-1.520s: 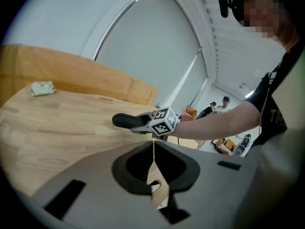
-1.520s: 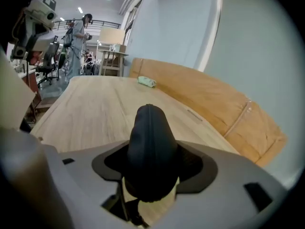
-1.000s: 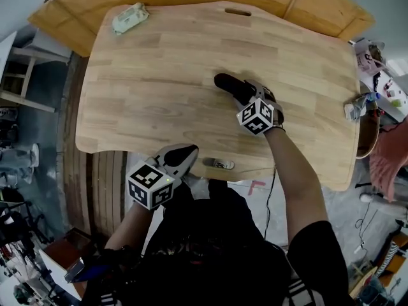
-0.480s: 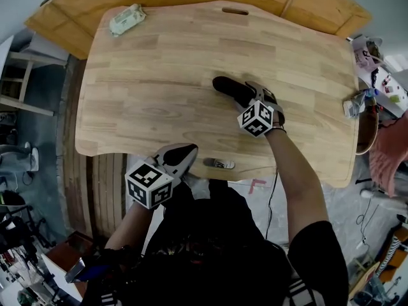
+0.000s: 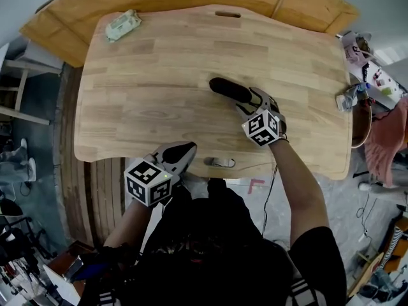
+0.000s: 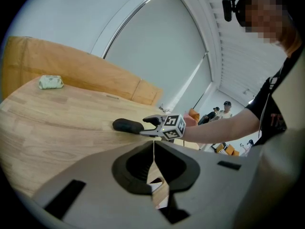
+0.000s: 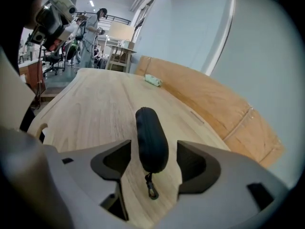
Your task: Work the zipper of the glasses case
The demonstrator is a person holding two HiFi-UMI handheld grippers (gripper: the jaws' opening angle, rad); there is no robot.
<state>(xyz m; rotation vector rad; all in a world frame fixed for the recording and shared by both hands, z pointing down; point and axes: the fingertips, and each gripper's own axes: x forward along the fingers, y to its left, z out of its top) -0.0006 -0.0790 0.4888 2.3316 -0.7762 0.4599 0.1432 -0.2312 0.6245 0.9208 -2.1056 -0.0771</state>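
Backing slightly toward the person in the head view, the right tool (image 5: 250, 101) had just been widening its jaws, with the black glasses case (image 5: 228, 89) lying mid-table (image 5: 146, 94). The left tool (image 5: 178, 153) hung at the near edge. The left gripper view showed that tool's jaws pressed together on nothing. In the right gripper view the jaws stood apart either side of the case's near end, not pressing, its zipper pull (image 7: 151, 189) trailing loose. The case looked light, semi-rigid and likely to slide on the wood, so it would be best to steady the body and pinch the pull.
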